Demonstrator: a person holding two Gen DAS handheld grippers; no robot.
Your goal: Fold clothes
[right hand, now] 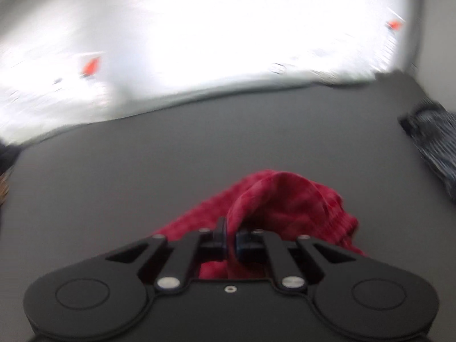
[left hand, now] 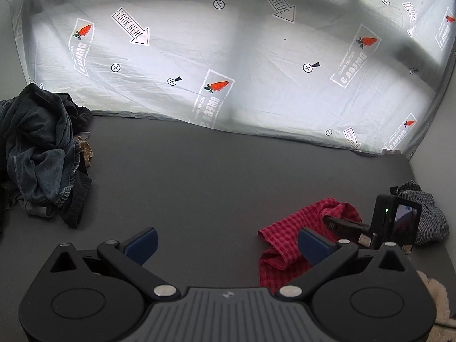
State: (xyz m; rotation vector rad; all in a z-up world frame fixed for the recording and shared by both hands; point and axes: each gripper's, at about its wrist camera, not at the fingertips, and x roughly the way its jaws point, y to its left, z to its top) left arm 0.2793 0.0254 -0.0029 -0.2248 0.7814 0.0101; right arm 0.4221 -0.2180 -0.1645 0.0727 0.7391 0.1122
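A red checked cloth point(left hand: 287, 236) lies crumpled on the dark grey table point(left hand: 213, 176) at the right. My left gripper point(left hand: 228, 245) is open and empty, just left of the cloth. My right gripper point(right hand: 231, 240) is shut on a fold of the red cloth point(right hand: 273, 199) and lifts it off the table; it also shows in the left wrist view point(left hand: 327, 220) at the cloth's far side. The right wrist view is blurred by motion.
A heap of dark denim clothes point(left hand: 42, 154) lies at the table's left. A black-and-white checked garment point(left hand: 427, 216) lies at the right edge, also in the right wrist view point(right hand: 433, 145). A printed white sheet point(left hand: 228, 57) hangs behind the table.
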